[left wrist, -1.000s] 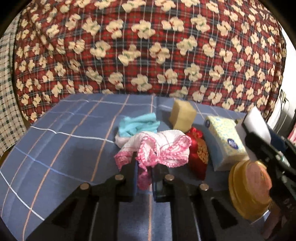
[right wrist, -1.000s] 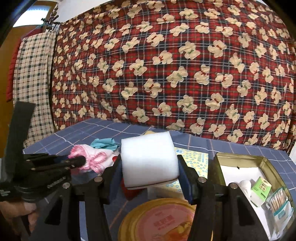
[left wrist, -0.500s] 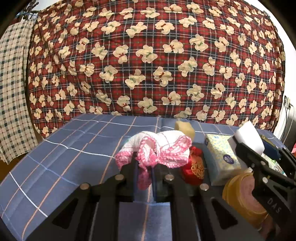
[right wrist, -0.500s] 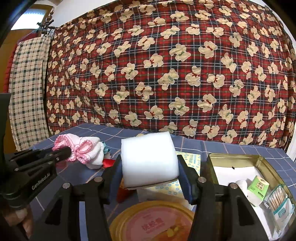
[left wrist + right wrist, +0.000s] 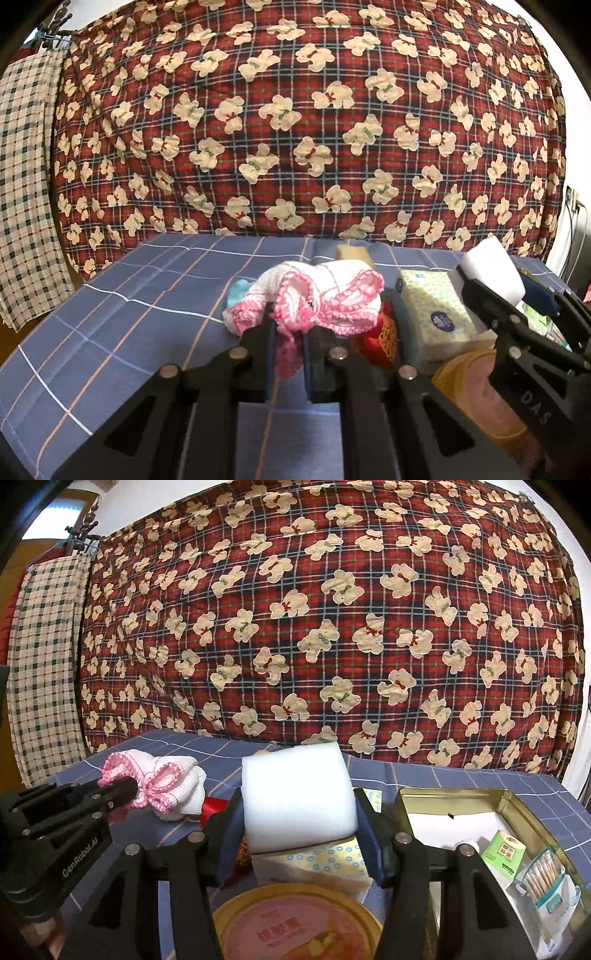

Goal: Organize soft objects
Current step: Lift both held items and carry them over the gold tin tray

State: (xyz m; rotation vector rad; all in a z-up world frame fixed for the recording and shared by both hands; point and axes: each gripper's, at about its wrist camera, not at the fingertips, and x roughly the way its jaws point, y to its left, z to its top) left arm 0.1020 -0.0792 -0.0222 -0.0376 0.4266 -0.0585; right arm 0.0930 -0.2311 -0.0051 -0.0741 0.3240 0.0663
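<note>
My left gripper (image 5: 289, 332) is shut on a white cloth with pink trim (image 5: 317, 299), lifted above the blue checked table; the same cloth (image 5: 166, 786) shows at the left in the right wrist view. My right gripper (image 5: 299, 819) is shut on a white foam block (image 5: 297, 797), also seen as the white block (image 5: 495, 269) at the right of the left wrist view. Behind the cloth lie a teal cloth (image 5: 236, 291), a yellow sponge (image 5: 354, 253) and a red pouch (image 5: 384, 339).
A tissue pack (image 5: 432, 310) and a round yellow lid (image 5: 295, 923) lie between the grippers. An open gold tin (image 5: 517, 812) at the right holds a green box and cotton swabs. A red bear-print quilt (image 5: 332, 627) hangs behind the table (image 5: 129, 314).
The left gripper has risen and tilted up with the pink-trimmed cloth, lifting it off the teal cloth. The right gripper has stayed put with the foam block.
</note>
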